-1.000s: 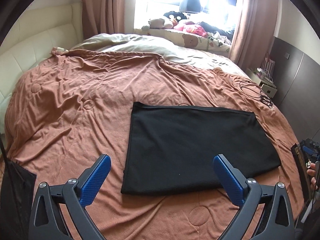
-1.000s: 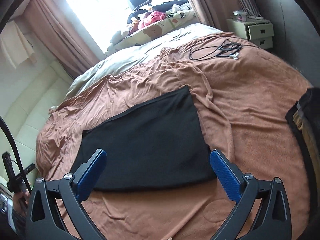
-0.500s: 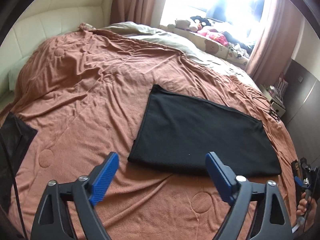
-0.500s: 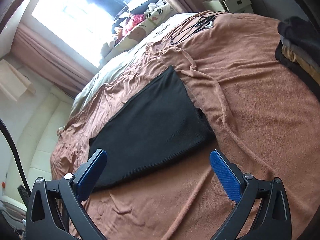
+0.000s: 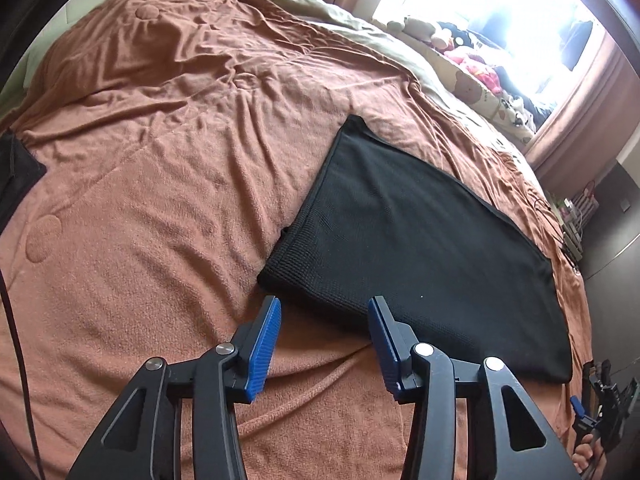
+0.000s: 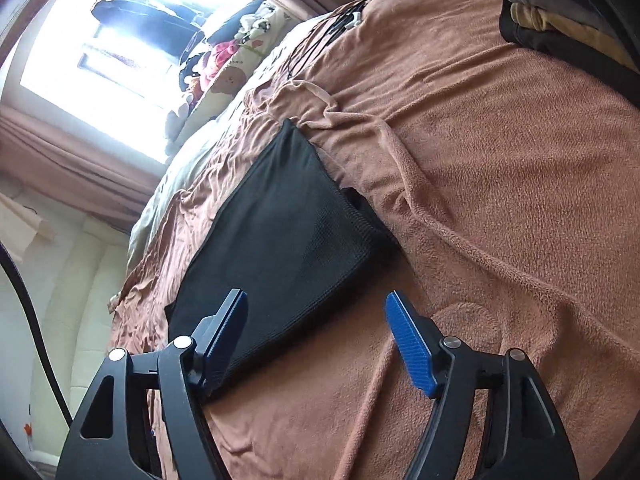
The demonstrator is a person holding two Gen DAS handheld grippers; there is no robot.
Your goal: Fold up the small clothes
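Observation:
A black folded garment [image 5: 404, 236] lies flat on the brown bedspread [image 5: 160, 168]. My left gripper [image 5: 324, 308] hovers just off the garment's near left corner, its jaws closing, with only the cloth's near edge showing between the blue pads and no pinch visible. In the right wrist view the same garment [image 6: 280, 232] stretches away to the upper left. My right gripper [image 6: 316, 300] is low over its near right edge, jaws closing, the pads apart and pressing on nothing.
A pile of folded clothes [image 6: 560, 24] sits at the bed's right edge. Black cables [image 6: 332, 28] lie near the far corner. Another dark cloth [image 5: 16, 176] lies at the left edge. Stuffed toys [image 5: 472, 56] line the window. A hand with the other gripper [image 5: 600, 412] shows at lower right.
Both grippers have sunk toward the bed and rolled, drawing close to the garment's near edge. Their jaws have narrowed from wide open.

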